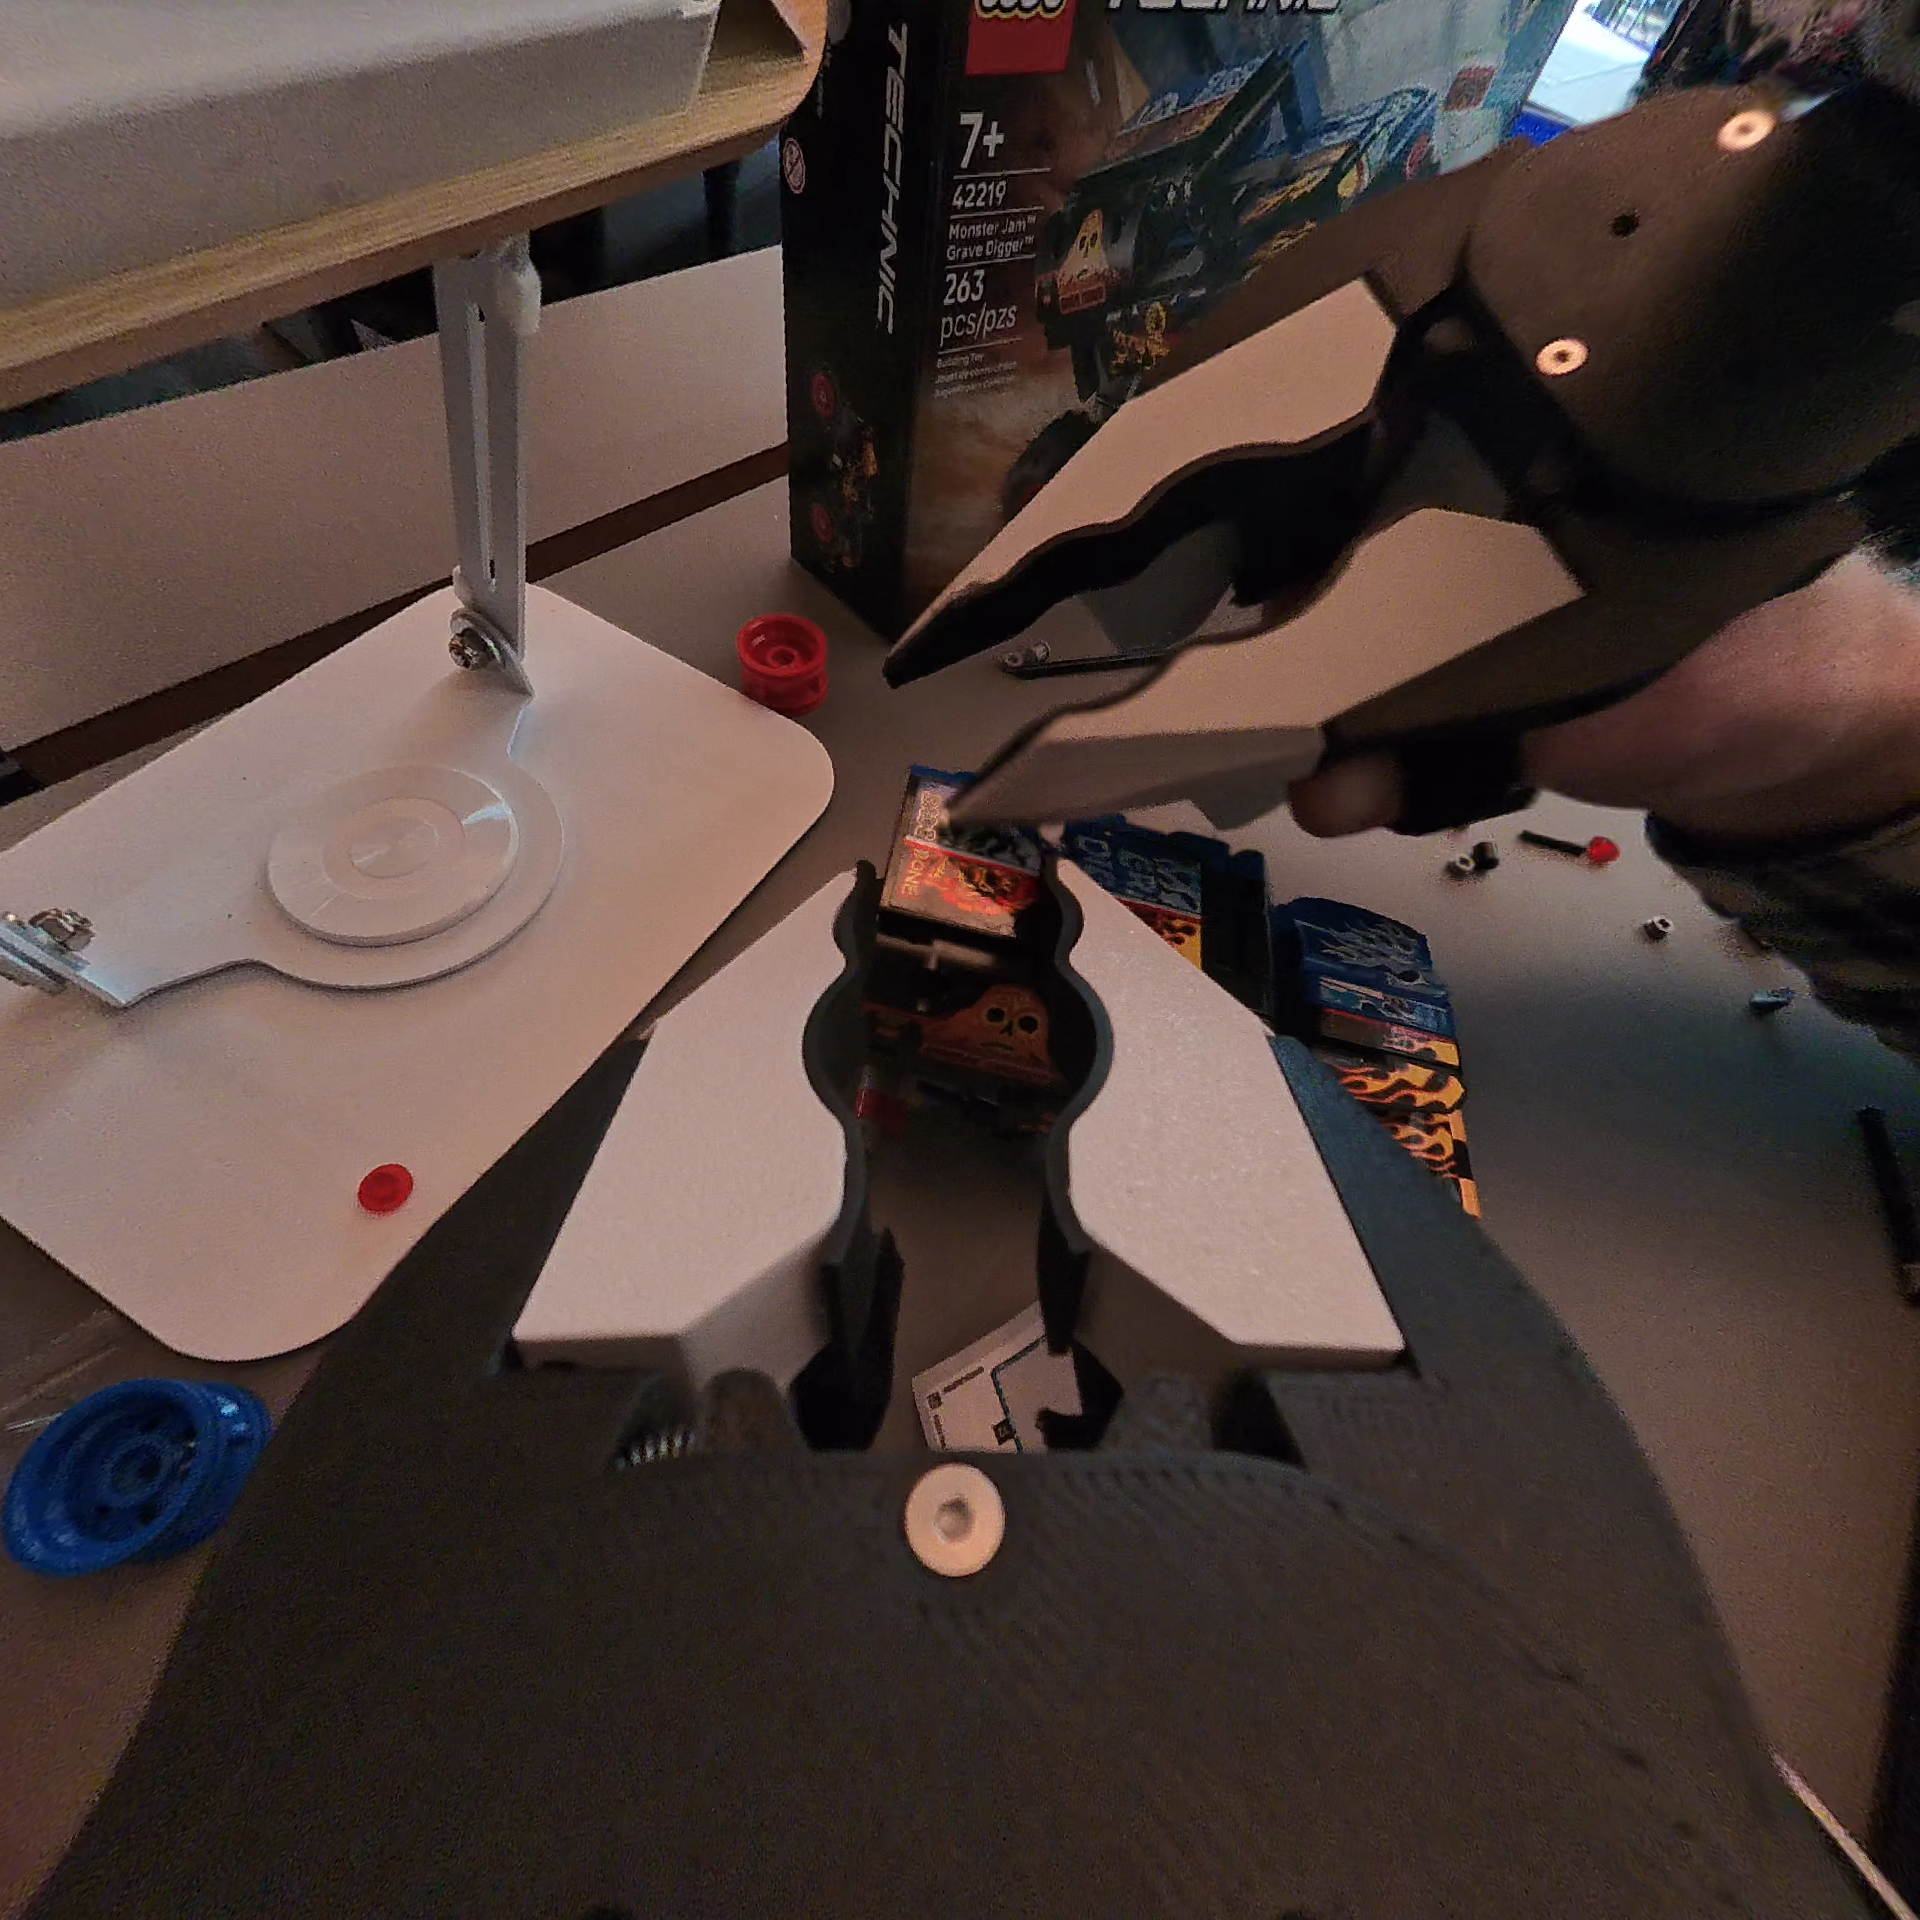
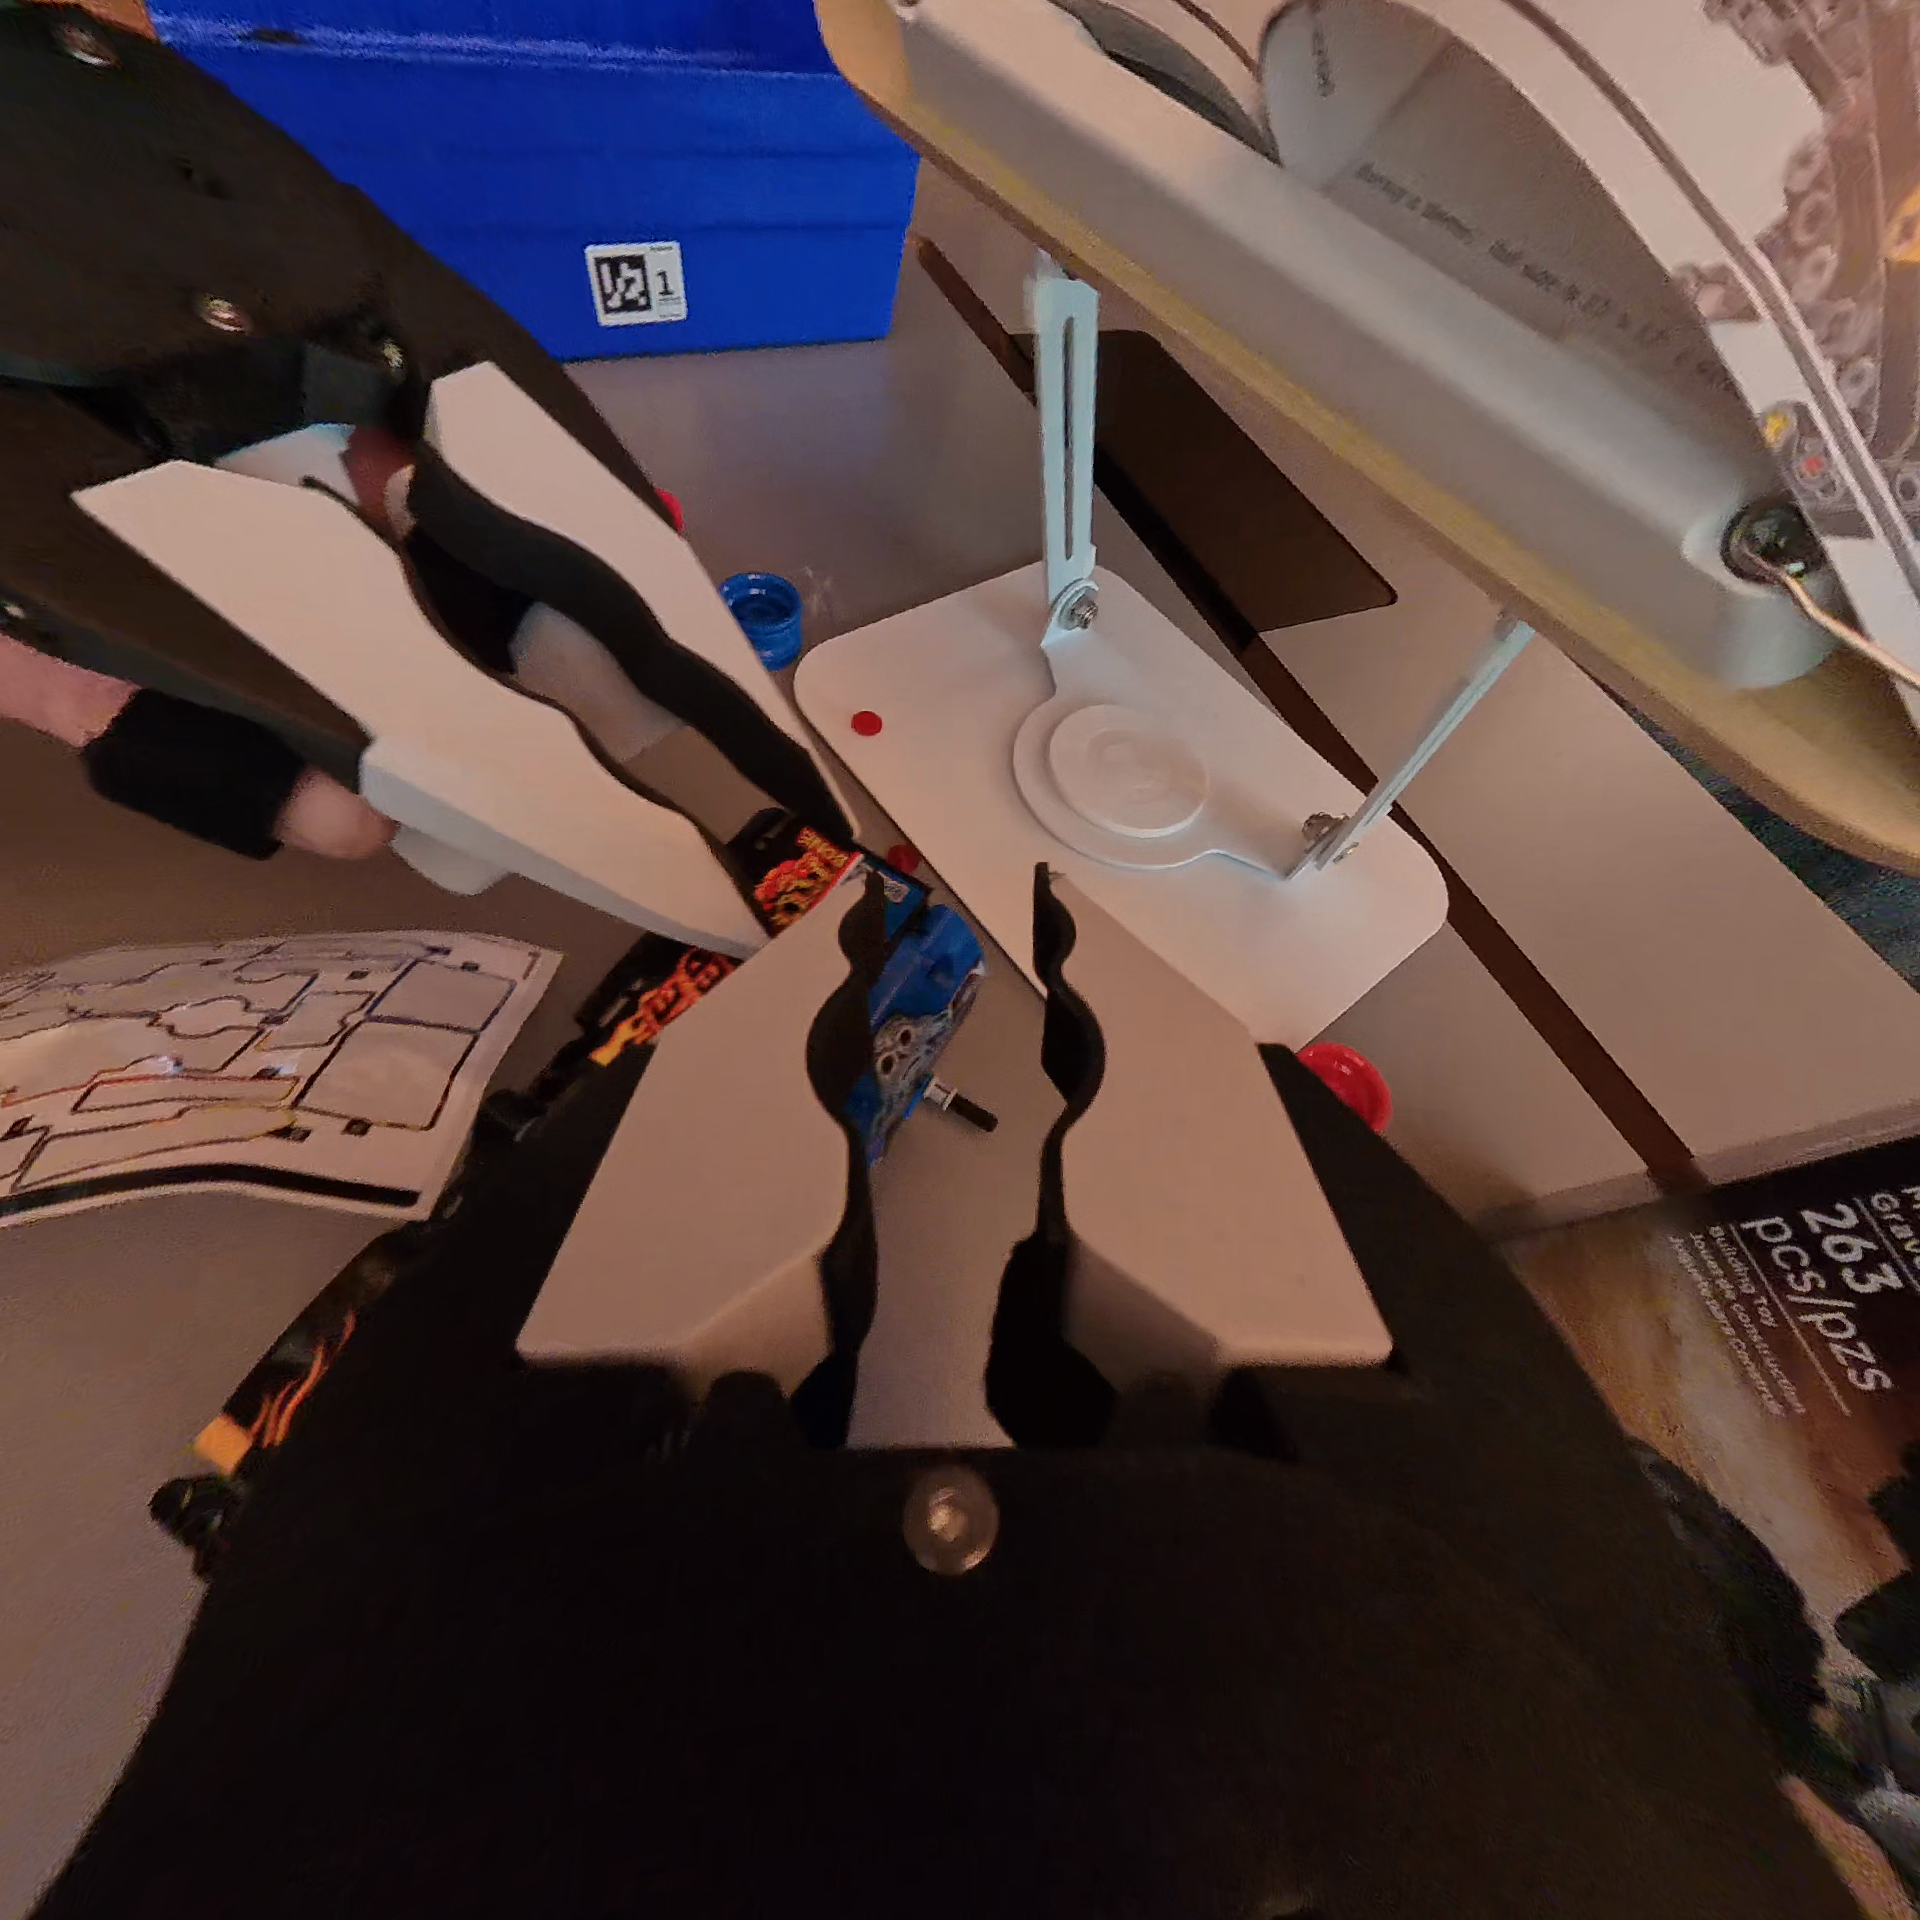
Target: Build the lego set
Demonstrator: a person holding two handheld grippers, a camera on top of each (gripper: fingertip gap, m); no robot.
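The part-built Lego truck (image 1: 987,1029), black and blue with flame and skull stickers, lies on the grey table. My left gripper (image 1: 958,868) is shut on its front end, with the body between the pads. In the right wrist view the left gripper (image 2: 798,883) comes in from the left, holding the truck (image 2: 920,1008). My right gripper (image 2: 954,878) is open and empty just above the truck. In the left wrist view the right gripper (image 1: 925,738) reaches in from the upper right, its lower fingertip touching the truck's top sticker panel.
A white stand base (image 1: 623,935) (image 2: 1195,935) lies beside the truck and bears a small red round piece (image 1: 384,1188). Nearby are a red hub (image 1: 781,662), a blue hub (image 1: 125,1470), the Lego box (image 1: 935,312), a sticker sheet (image 2: 239,1049), a blue bin (image 2: 571,156) and small loose parts (image 1: 1558,847).
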